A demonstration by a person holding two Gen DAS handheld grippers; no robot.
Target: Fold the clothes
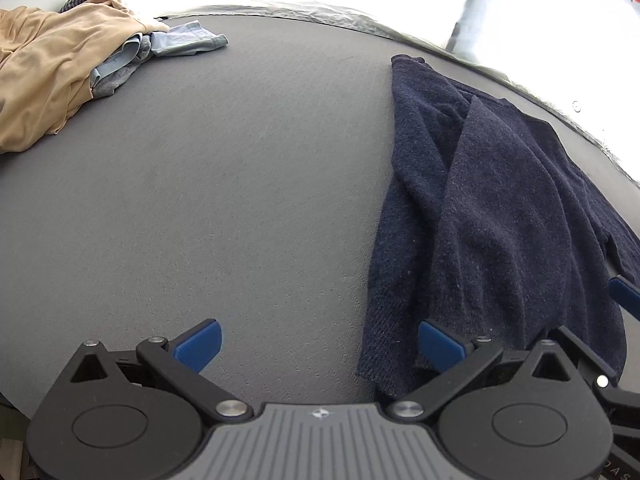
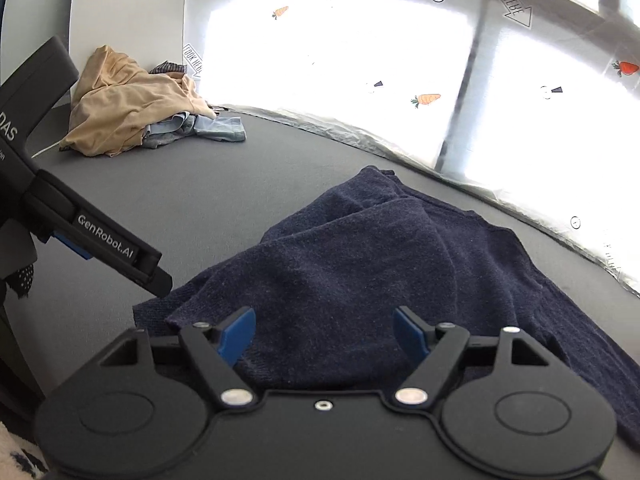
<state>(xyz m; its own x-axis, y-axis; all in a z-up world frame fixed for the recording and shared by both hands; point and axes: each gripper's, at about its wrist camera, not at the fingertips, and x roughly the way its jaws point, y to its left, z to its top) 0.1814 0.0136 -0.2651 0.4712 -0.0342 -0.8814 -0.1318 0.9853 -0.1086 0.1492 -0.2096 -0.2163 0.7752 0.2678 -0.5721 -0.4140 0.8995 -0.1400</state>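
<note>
Your left gripper (image 1: 318, 346) stands spread over the grey felt table (image 1: 240, 200), nothing between its blue pads. Your right gripper (image 2: 324, 334) is also spread wide above the dark navy knitted sweater (image 2: 360, 272), which lies partly folded near the table's right side; its pads seem clear of the knit. A tan garment heaped on pale blue clothes (image 2: 128, 120) sits far left.

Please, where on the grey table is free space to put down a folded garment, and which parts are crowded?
The widest bare patch of the grey table lies between the navy sweater and the beige garment. Crowded: the far corner, where the beige garment and light blue clothes are piled, and the sweater's side by the window.
</note>
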